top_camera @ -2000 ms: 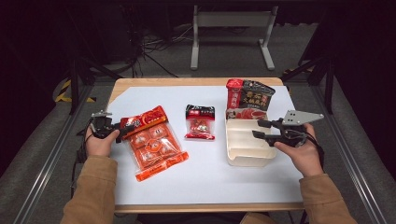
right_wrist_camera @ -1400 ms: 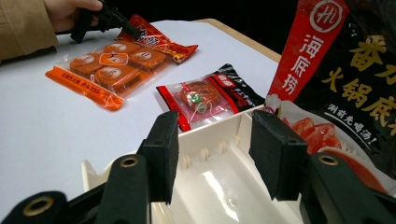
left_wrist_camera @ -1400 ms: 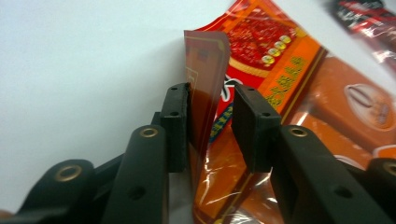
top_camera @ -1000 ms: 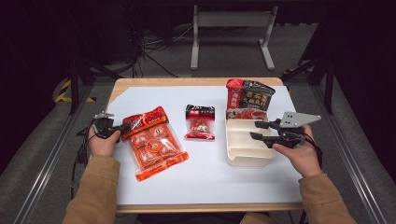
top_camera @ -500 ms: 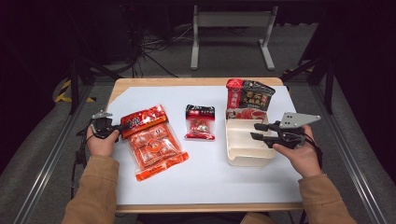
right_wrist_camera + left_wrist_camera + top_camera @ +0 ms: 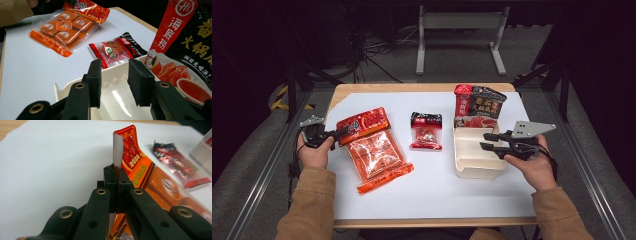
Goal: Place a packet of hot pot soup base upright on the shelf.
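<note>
1. Starting left of the cream tray [image 6: 476, 167], our landmark, we have the left gripper [image 6: 343, 133] with its jaws pinched tight on the near edge of the orange seasoning pack [image 6: 374, 150]; in the left gripper view that edge [image 6: 118, 147] stands up between them.
2. To do this step well, we judge we should keep the pinch deep on the sealed edge and lift slowly, since the pack is long and floppy and will likely sag or swing on its way toward the tray.
3. Between that pack and the tray lies the small black-and-red sachet [image 6: 426, 131], flat and untouched; we should carry over or around it.
4. Above the tray's open well hovers the right gripper [image 6: 487, 141], jaws parted and empty; the gap shows plainly in the right gripper view [image 6: 113, 82].
5. Against the tray's far end leans the black-and-red hotpot bag [image 6: 477, 107].
6. Everything rests on a white sheet [image 6: 437, 190] over a wooden table [image 6: 432, 221]; beyond the tray the room is dark, with a grey floor, cables and a metal stand [image 6: 459, 30].
</note>
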`<state>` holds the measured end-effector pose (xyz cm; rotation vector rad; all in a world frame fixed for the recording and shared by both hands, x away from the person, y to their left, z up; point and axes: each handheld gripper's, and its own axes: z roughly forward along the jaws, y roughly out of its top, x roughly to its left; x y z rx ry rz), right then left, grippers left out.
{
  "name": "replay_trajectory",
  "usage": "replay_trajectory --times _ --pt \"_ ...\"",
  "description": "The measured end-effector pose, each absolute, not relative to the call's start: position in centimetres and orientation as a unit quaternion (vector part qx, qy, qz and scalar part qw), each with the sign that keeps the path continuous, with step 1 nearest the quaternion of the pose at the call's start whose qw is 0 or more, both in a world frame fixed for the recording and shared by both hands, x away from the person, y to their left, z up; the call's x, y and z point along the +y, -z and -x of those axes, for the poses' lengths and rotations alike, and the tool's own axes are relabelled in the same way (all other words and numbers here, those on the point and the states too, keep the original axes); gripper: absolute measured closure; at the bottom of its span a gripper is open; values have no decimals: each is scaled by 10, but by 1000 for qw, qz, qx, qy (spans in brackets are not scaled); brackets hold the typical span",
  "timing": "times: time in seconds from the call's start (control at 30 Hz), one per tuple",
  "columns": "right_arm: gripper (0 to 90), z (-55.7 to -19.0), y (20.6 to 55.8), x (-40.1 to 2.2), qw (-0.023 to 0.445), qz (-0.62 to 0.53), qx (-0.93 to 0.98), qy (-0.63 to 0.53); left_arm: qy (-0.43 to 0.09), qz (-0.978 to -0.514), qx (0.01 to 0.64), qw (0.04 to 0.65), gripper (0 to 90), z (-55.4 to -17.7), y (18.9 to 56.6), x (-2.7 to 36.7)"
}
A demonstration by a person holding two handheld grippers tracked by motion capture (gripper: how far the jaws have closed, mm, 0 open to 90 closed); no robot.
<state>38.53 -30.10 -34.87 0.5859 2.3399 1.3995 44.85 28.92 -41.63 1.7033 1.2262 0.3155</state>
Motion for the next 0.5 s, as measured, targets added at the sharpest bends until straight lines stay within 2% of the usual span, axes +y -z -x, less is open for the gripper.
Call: replay_trajectory --times 0.5 --pt "647 -380 337 -300 180 -203 822 -501 -143 -690 463 538 900 -426 378 280"
